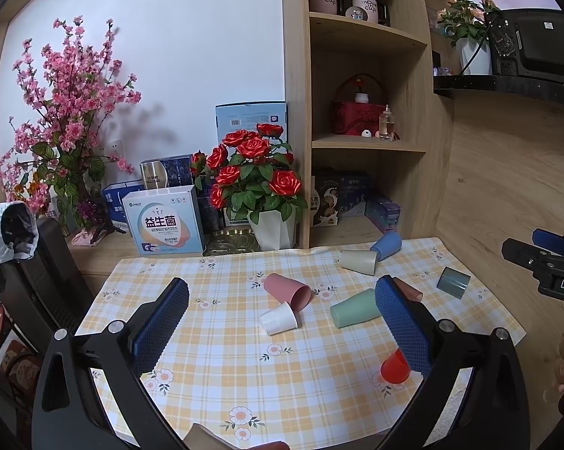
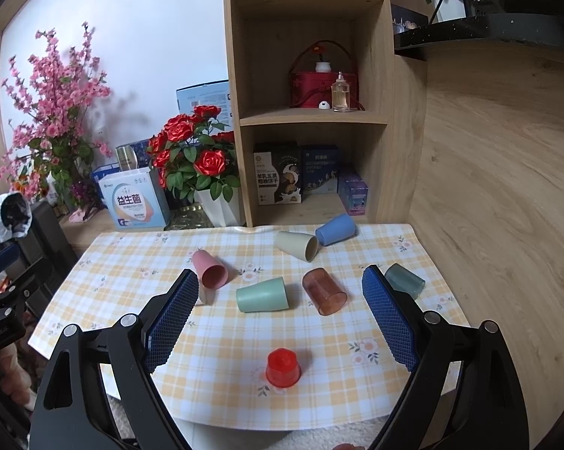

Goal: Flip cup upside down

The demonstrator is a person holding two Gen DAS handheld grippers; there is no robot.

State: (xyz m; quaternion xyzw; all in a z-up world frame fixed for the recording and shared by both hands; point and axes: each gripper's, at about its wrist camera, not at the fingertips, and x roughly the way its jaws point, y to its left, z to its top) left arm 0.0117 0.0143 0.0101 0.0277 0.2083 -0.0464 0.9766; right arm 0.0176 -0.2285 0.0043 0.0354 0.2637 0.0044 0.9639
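Observation:
Several plastic cups lie on their sides on the checked tablecloth (image 2: 225,375): pink (image 2: 209,268), mint green (image 2: 261,294), brown translucent (image 2: 324,290), beige (image 2: 296,244), blue (image 2: 335,228), grey-green (image 2: 405,280) and a small white one (image 1: 279,318). A red cup (image 2: 282,367) stands upside down near the front edge; it also shows in the left wrist view (image 1: 394,367). My left gripper (image 1: 282,307) is open and empty above the cloth. My right gripper (image 2: 280,300) is open and empty, raised behind the red cup.
A white pot of red roses (image 2: 203,157), boxes (image 2: 134,202) and pink blossoms (image 2: 53,112) stand behind the cloth on the left. A wooden shelf unit (image 2: 308,120) stands at the back. A wooden wall (image 2: 499,187) runs along the right.

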